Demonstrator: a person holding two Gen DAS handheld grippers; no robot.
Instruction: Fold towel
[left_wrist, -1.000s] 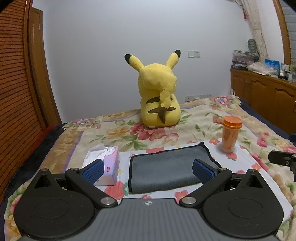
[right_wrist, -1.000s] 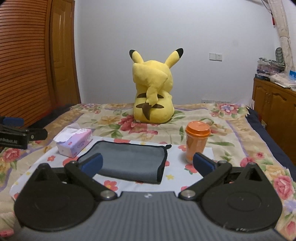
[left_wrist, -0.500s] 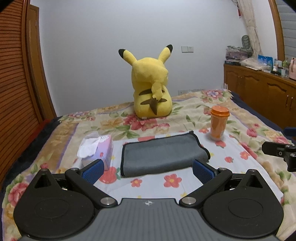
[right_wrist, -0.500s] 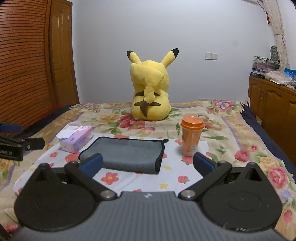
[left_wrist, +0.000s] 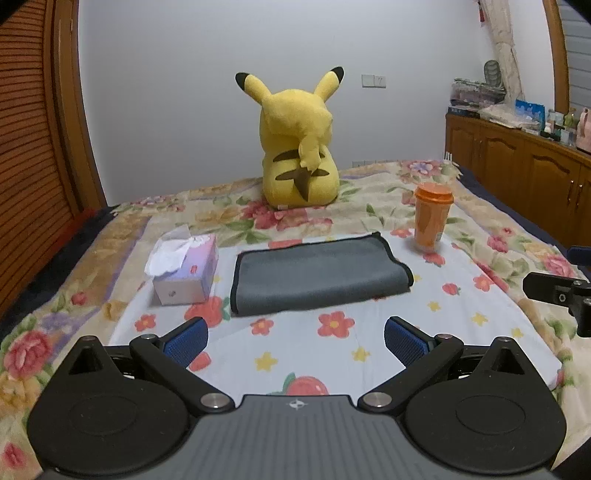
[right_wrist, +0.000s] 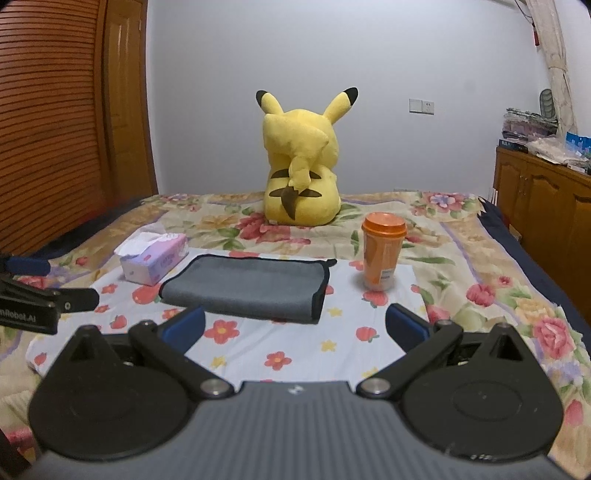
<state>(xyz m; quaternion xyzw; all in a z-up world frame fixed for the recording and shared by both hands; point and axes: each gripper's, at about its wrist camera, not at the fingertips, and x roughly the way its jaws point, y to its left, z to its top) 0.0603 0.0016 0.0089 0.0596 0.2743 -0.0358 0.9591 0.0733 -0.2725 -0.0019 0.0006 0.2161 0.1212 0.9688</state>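
Blue-padded and black-armed, the left tongs (left_wrist: 295, 341) stand wide apart above the near part of a pale flowered cloth (left_wrist: 369, 332), with nothing between the pads and nothing touched. The right tongs (right_wrist: 295, 328) are spread just as wide and likewise hold nothing; in the left wrist view their black tip shows at the right edge, and in the right wrist view the left tongs' tip shows at the left edge. Beyond both pairs lies the towel (left_wrist: 317, 273), grey with a dark binding, folded into a flat oblong on the flowered cloth, apart from either set of tongs. Just beside its left end sits a tissue box (left_wrist: 184, 273), pale purple and white, with a white tissue standing out of its top slot. Near the towel's far right corner stands an orange cup (left_wrist: 432, 218), upright with an orange lid on; what is inside cannot be told. All of this rests on a bed (left_wrist: 517, 236) covered in a floral spread, and farther back a yellow plush toy (left_wrist: 299, 147) sits with its back turned. A wooden cabinet (left_wrist: 517, 155) along the right wall carries a clutter of small items.
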